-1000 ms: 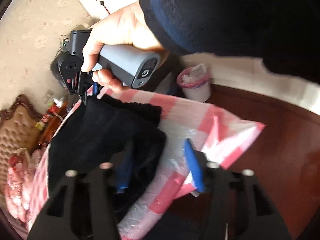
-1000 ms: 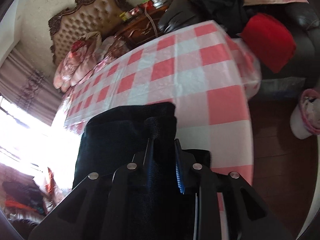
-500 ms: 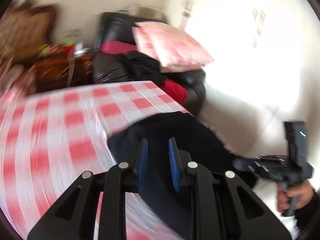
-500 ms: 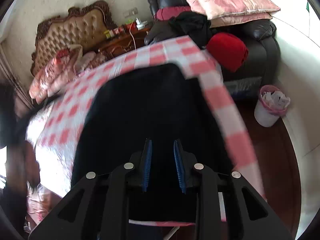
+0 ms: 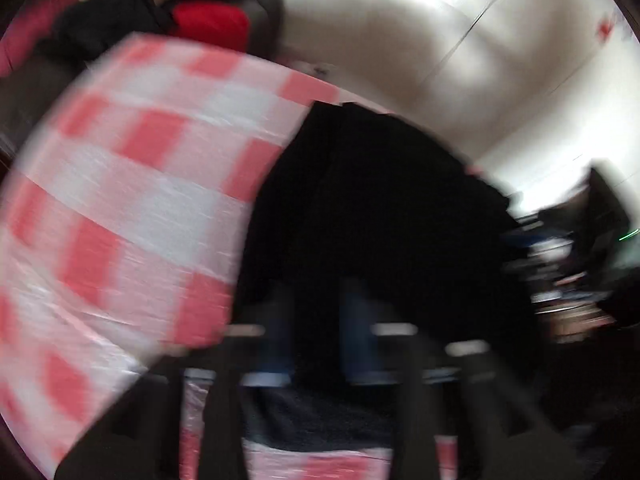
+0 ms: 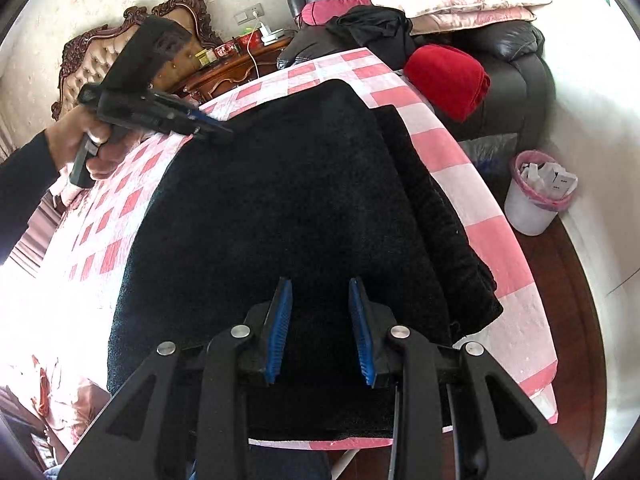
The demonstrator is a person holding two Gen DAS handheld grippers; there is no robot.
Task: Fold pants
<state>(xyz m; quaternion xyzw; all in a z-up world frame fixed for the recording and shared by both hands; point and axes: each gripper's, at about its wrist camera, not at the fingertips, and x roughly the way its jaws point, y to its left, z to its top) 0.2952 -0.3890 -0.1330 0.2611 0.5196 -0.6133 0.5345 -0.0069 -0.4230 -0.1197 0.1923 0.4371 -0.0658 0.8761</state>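
Note:
The black pants (image 6: 280, 208) lie folded and flat on the table with the red-and-white checked cloth (image 6: 480, 216). My right gripper (image 6: 320, 328) hovers just above their near edge, open and empty. My left gripper (image 6: 216, 128) shows in the right wrist view at the far left corner of the pants, its tips at the cloth edge. The left wrist view is heavily blurred: the pants (image 5: 380, 208) fill the middle, and my left gripper (image 5: 316, 332) has its blue pads slightly apart with dark cloth around them; a grip cannot be told.
A black leather sofa (image 6: 520, 64) with a red cushion (image 6: 448, 80) and pink pillows stands beyond the table. A white bin with a pink liner (image 6: 536, 196) stands on the wooden floor to the right. A carved headboard (image 6: 88, 64) and side table are at the back left.
The pants went from held and bunched to spread flat on the table. My right gripper opened wider and let go. My left gripper swung round to the far corner, moving fast.

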